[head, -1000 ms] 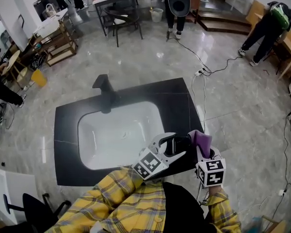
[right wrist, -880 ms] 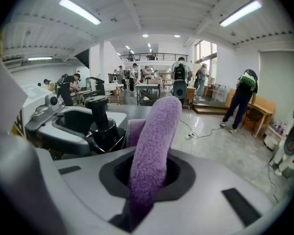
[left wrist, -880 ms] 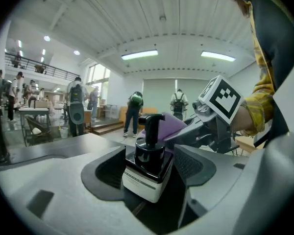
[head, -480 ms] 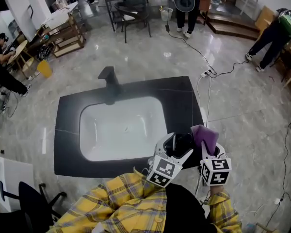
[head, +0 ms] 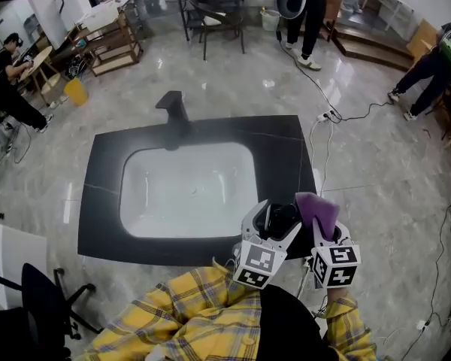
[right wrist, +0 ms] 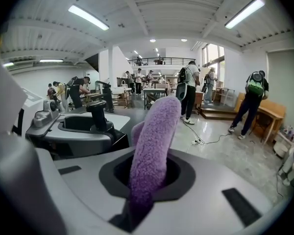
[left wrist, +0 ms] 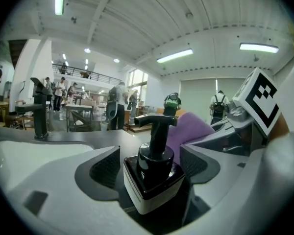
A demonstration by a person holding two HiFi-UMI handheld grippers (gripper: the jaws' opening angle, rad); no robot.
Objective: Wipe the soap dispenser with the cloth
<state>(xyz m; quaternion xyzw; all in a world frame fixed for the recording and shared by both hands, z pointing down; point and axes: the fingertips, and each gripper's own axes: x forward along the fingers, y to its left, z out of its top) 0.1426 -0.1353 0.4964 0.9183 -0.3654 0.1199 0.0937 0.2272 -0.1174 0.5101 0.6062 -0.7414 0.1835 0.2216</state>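
Note:
The soap dispenser [head: 283, 213], black on top with a white base and a black pump, stands at the front right corner of the black counter [head: 105, 201]. My left gripper [head: 276, 220] is around it. In the left gripper view the dispenser [left wrist: 154, 165] sits between the wide jaws with narrow gaps, so the gripper is open. My right gripper [head: 321, 232] is shut on the purple cloth [head: 316, 209], which stands up just right of the dispenser. In the right gripper view the cloth [right wrist: 154, 141] rises from the jaws, with the dispenser [right wrist: 98, 114] to its left.
A white basin [head: 188, 194] is set into the counter, with a black faucet [head: 173, 107] behind it. A cable [head: 323, 119] and a power strip lie on the floor to the right. People, tables and chairs stand further back, and an office chair [head: 37, 292] is at the front left.
My left gripper has turned around the dispenser, and its marker cube now faces the head camera more squarely. The right gripper and the cloth have stayed beside the dispenser. The head view has shifted.

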